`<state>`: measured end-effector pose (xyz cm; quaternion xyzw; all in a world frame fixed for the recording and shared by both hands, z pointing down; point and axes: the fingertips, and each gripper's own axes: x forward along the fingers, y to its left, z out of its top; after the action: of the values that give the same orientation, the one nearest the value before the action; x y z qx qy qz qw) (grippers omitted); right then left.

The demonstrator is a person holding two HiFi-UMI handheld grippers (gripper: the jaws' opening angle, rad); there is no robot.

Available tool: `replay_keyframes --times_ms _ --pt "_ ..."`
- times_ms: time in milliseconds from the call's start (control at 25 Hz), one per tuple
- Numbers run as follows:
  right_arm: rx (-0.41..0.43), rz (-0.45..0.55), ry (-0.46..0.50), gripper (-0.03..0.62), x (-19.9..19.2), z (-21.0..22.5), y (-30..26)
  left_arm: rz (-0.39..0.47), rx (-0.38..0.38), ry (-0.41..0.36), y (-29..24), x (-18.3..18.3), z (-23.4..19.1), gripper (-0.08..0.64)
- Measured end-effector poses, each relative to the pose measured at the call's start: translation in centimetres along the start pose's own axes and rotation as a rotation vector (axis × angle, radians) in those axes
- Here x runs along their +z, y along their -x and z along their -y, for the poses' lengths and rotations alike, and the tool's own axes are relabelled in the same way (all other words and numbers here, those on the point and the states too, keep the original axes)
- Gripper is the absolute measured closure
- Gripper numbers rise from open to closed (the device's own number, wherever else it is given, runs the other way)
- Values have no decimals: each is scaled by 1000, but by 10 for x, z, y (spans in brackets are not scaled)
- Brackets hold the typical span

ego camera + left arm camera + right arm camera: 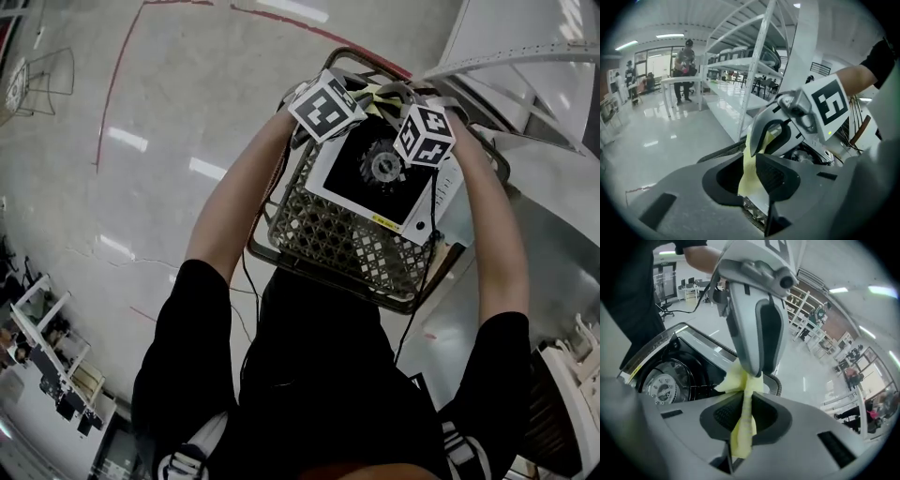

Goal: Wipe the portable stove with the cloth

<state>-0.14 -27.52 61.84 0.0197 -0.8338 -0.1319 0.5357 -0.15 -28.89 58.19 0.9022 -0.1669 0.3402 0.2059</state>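
Holding the yellow cloth [740, 380] stretched between both tools, we hover over the portable stove [375, 173], which sits in a lattice basket [328, 234]. Right gripper [745, 416] is pinching a fold of cloth tight. Left gripper [749, 176] has its jaws slightly parted, with cloth hanging between them. The tips are close together.
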Motion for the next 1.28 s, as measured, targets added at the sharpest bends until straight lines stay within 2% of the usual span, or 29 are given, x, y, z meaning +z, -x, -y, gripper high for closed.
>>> replay_keyframes --times_ms 160,280,400,520,560,640,760,840,920,1040,1160,1280 --pt "7 18 31 545 1 0 2 -90 -63 -38 -18 -10 -4 439" --pt "6 32 47 543 2 -3 3 -125 -110 -6 -22 -15 -7 419" --pt "-8 45 23 535 1 0 3 -137 -134 7 -24 -16 -7 424" --pt "-55 67 -60 420 0 9 8 -106 -136 49 -27 -20 -7 437" --pt "-70 82 -92 399 0 12 13 -91 -130 58 -27 -21 -8 443" --pt "-106 119 -148 399 1 18 24 -61 -100 81 -26 -22 -9 451" --pt "-175 196 -304 405 -2 25 45 -20 -41 148 -22 -24 -12 453" --pt "-257 267 -474 465 -5 30 63 4 -6 203 -19 -28 -13 454" --pt "-374 338 -642 564 -6 35 86 29 34 251 -15 -31 -14 454" --pt "-516 403 -881 586 -9 29 111 69 101 309 -12 -34 -16 453" --pt "-565 450 -1059 586 -1 -2 124 103 161 364 -11 -37 -16 453" --pt "-541 478 -1127 586 19 -48 130 117 201 414 -13 -40 -17 449"
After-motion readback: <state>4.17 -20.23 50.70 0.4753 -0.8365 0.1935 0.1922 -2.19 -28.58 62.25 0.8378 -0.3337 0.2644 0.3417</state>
